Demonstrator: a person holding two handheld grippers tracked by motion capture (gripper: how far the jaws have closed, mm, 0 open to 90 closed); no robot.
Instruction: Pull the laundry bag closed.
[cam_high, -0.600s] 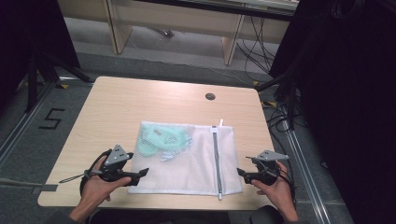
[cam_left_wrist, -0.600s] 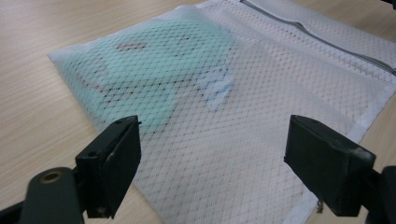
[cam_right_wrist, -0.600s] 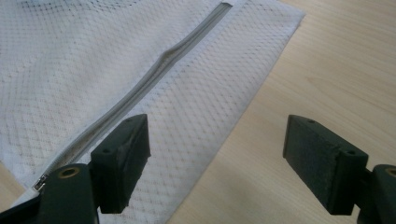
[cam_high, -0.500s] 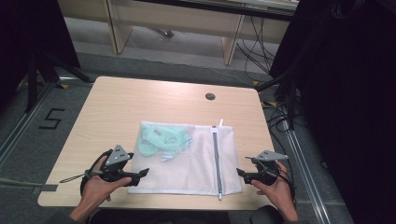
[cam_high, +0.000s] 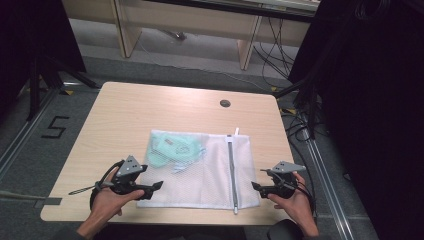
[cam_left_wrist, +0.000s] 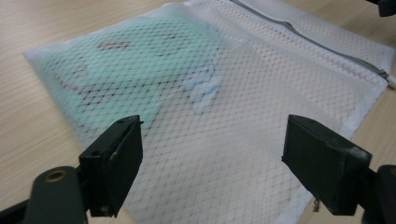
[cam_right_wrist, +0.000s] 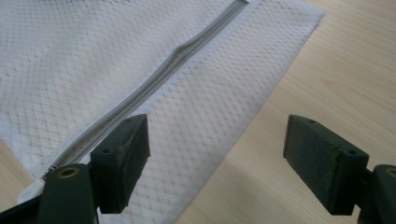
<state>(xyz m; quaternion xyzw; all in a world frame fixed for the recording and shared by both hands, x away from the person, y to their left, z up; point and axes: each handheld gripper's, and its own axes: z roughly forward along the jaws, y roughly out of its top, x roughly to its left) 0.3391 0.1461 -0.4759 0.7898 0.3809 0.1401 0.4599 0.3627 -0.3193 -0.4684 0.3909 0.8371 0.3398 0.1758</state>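
A white mesh laundry bag (cam_high: 210, 172) lies flat on the wooden table (cam_high: 150, 110), with a grey zipper (cam_high: 231, 170) running down its right part. A mint-green garment (cam_high: 172, 150) sits inside at the bag's far left (cam_left_wrist: 140, 70). My left gripper (cam_high: 157, 186) hovers at the bag's near left corner, open, its jaws over the mesh (cam_left_wrist: 215, 154). My right gripper (cam_high: 256, 186) is open at the bag's near right edge, with the zipper (cam_right_wrist: 154, 84) just left of its jaws.
A small dark round grommet (cam_high: 225, 103) is set in the table near its far edge. Cables (cam_high: 300, 125) and dark stands crowd the floor to the right. A "5" mark (cam_high: 55, 127) is on the floor at left.
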